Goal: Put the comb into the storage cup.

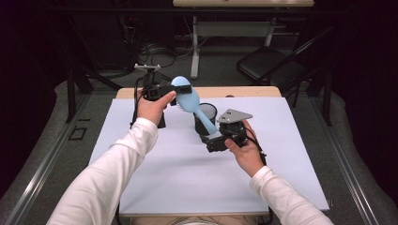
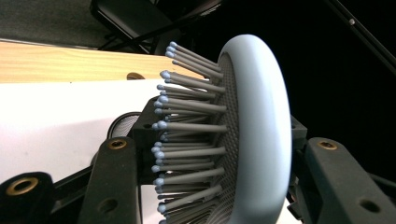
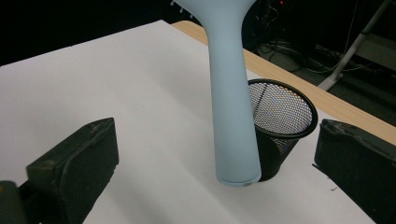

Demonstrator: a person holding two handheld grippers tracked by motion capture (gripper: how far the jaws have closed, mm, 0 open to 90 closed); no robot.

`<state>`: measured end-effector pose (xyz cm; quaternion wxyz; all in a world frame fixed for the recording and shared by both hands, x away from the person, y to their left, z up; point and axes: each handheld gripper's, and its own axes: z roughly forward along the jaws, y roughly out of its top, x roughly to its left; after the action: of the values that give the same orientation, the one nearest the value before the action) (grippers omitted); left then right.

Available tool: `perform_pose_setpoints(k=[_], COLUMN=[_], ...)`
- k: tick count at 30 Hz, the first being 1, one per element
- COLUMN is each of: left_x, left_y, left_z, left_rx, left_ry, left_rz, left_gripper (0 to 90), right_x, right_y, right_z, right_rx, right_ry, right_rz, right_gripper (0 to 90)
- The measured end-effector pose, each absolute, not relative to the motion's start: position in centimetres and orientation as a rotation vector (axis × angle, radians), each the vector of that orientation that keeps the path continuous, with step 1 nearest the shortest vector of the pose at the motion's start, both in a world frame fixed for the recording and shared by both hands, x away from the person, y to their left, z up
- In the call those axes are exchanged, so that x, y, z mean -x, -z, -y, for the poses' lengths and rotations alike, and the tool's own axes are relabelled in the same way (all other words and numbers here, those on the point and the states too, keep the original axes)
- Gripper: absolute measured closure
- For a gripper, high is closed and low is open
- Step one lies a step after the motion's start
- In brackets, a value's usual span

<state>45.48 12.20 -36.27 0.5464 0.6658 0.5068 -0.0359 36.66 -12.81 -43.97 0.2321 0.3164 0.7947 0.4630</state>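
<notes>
A light blue hairbrush hangs tilted above the table, head up and left, handle down and right. My left gripper is shut on the brush head, one jaw on the bristle side and one on the smooth back. My right gripper is open, its two jaws standing wide on either side of the handle's lower end without touching it. A black mesh cup stands upright on the white sheet just behind the handle; its rim is open and nothing is seen inside.
A white sheet covers most of the wooden table, whose bare edge runs along the far side. A folded black chair and a table frame stand on the floor beyond.
</notes>
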Motion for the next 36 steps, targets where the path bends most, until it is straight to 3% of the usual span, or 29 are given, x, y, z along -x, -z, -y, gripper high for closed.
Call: perform_pose_setpoints(k=[36], left_x=[-47.7], left_y=[34.4], left_z=[-12.5], left_rx=[-1.556], left_ry=[-0.023], left_rz=[-1.19], left_gripper=[50.1], right_x=[-36.9], right_y=[44.4], right_z=[14.1], right_rx=[-0.926], right_ry=[-1.265], right_rz=[-2.196], right_gripper=[0.0])
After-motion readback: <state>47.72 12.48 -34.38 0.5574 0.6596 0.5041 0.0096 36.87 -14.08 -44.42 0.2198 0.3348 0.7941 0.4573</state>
